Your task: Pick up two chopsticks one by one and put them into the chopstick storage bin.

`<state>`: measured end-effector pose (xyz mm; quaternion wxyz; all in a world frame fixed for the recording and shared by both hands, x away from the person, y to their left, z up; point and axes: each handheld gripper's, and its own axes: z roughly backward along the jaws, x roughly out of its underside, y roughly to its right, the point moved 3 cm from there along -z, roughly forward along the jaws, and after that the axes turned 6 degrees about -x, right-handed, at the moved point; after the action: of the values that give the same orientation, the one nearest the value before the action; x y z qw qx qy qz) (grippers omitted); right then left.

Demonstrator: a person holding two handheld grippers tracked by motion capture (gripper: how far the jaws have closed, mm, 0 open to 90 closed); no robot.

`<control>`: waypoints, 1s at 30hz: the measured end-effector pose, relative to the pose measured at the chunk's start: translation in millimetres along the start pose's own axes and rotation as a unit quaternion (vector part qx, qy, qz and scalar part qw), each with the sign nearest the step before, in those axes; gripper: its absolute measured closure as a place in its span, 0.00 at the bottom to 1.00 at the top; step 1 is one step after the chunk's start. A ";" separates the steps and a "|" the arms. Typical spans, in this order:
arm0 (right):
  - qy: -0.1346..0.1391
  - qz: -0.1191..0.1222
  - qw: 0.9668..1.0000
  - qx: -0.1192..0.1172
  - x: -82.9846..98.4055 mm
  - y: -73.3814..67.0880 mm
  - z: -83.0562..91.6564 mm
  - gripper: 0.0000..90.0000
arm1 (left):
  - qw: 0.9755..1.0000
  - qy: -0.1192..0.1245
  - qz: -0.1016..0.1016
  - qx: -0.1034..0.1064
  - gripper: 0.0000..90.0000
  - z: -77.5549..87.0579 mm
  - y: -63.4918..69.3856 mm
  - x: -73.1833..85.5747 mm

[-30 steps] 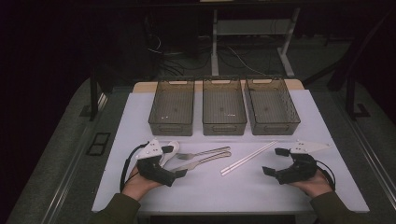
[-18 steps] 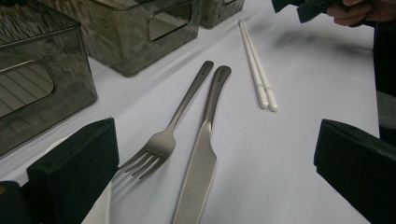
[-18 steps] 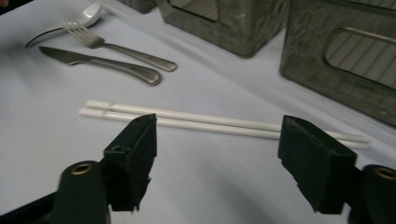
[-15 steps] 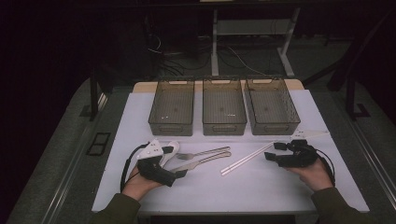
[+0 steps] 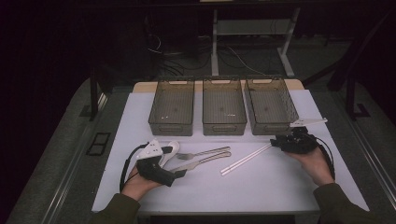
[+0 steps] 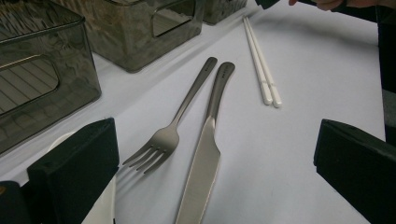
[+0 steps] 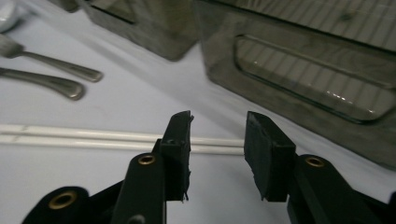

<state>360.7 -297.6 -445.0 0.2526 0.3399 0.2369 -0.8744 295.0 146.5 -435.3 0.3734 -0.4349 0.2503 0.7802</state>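
The pair of thin white plastic chopsticks [image 5: 246,159] is lain side by side, flat on the white bench [image 5: 280,186], in front of the right-hand smoked clear plastic bin [image 5: 271,105]. The pick-up step is judged in hand: the right hand-held gripper [image 7: 217,140] is set over the far end, its jaws just narrowed but not yet pressed on the sticks. A lower, centred pinch is called for next. The left hand-held gripper [image 6: 210,186] is held wide open by the steel fork [image 6: 175,126] and steel table knife [image 6: 208,149].

The white spoon [image 6: 105,205] lies mostly hidden behind the left claw's [image 6: 210,172] jaw.
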 end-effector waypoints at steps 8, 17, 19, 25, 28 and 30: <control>-0.012 -0.012 0.999 0.030 -2.6 18.3 -5.6 0.81 | 1.000 0.002 0.002 -0.001 0.00 -0.1 -0.3 0.2; -0.032 -0.016 0.998 0.050 -3.6 28.6 -15.8 0.90 | 1.000 0.001 0.000 0.000 0.00 -0.4 -0.3 0.5; -0.032 -0.017 0.998 0.050 -4.0 30.1 -17.3 0.90 | 1.000 -0.001 0.000 0.000 0.00 -0.5 -0.3 0.7; -0.042 -0.020 0.998 0.045 -3.3 30.9 -22.9 0.91 | 1.000 -0.002 -0.001 0.001 0.00 -0.7 -0.2 0.9; -0.042 -0.022 0.998 0.046 -3.9 31.0 -24.5 0.92 | 1.000 -0.002 -0.001 0.001 0.00 -0.7 0.0 0.9; -0.044 -0.025 0.998 0.048 -3.9 32.0 -24.9 0.92 | 1.000 -0.003 -0.001 0.001 0.00 -0.8 -0.2 1.0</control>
<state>394.3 -306.2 -466.3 0.2238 0.3070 0.1915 -0.9050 295.2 146.4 -436.6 0.3755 -0.4330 0.2491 0.7807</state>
